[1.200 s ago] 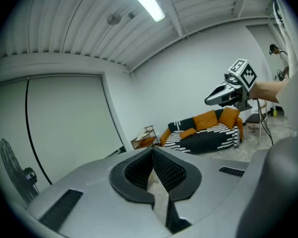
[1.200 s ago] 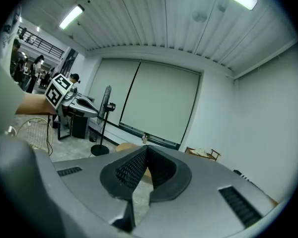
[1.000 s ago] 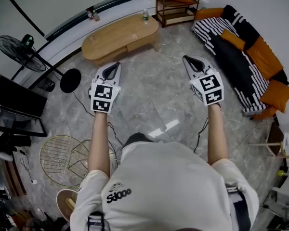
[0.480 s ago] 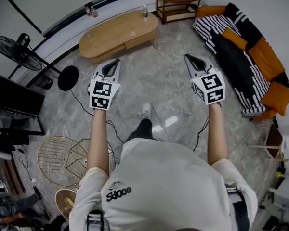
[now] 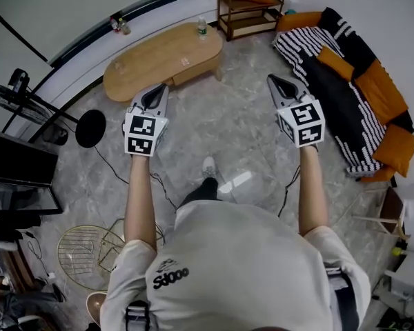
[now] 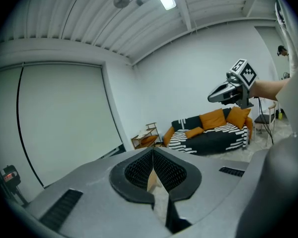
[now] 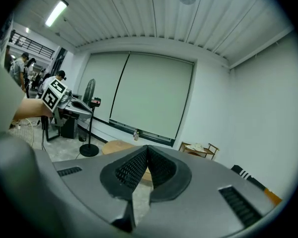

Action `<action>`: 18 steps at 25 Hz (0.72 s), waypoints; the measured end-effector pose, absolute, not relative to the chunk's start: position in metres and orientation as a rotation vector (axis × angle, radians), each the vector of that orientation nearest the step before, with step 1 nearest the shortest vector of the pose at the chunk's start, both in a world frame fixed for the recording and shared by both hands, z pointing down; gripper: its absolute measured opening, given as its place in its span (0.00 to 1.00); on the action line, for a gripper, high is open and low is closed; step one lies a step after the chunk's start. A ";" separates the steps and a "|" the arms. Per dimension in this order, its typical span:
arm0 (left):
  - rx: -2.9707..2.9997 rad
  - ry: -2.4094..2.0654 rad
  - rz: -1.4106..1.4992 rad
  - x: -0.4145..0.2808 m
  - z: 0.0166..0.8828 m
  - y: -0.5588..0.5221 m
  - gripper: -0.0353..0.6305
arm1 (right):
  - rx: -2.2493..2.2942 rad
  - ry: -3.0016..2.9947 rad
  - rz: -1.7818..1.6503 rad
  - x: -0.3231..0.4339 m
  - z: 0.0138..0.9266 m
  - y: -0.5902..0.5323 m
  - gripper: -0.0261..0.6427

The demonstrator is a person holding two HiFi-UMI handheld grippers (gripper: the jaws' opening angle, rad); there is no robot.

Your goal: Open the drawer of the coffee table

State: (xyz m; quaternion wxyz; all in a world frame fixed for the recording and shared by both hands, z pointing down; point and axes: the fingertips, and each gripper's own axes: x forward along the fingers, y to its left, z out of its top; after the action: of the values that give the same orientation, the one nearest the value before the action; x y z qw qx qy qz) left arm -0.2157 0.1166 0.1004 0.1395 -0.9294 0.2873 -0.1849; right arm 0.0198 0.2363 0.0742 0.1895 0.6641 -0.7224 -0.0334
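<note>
Left gripper (image 5: pixel 163 89) and right gripper (image 5: pixel 272 80) held out on straight arms above the grey stone floor (image 5: pixel 228 129), both pointing toward the far wall. Jaws of each pressed together, nothing pinched between them.

Coffee table (image 5: pixel 162 55) ahead by the wall, oval and wooden, touched by neither tool. In the head view, its near edge just past the left gripper's tip; well apart from the right gripper, up and to the left of it. Drawer front too small to make out. Small bottle (image 5: pixel 201 26) upright at the table's right end.

In the left gripper view, a sliver of the wood behind the closed tips; in the right gripper view, the tabletop just left of them.

Striped sofa (image 5: pixel 345 74) off to the right.
</note>
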 end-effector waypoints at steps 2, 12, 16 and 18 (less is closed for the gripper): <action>-2.695 0.834 -0.539 -0.212 0.101 0.086 0.08 | 1.869 -2.032 -0.048 0.026 0.076 0.209 0.05; -2.742 0.862 -0.544 -0.189 0.107 -0.055 0.08 | 1.837 -2.020 0.017 0.054 0.080 0.079 0.05; -2.760 0.858 -0.537 -0.180 0.108 -0.103 0.08 | 1.842 -1.988 0.027 0.060 0.084 0.027 0.05; -2.768 0.859 -0.545 -0.178 0.111 -0.124 0.08 | 1.853 -1.987 0.028 0.062 0.084 0.006 0.05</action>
State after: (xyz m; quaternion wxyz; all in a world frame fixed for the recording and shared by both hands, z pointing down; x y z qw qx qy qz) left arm -0.1775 -0.1244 0.1107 0.0961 -0.9342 0.2900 -0.1840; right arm 0.0618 0.0056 0.0842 0.2107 0.6666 -0.7150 0.0099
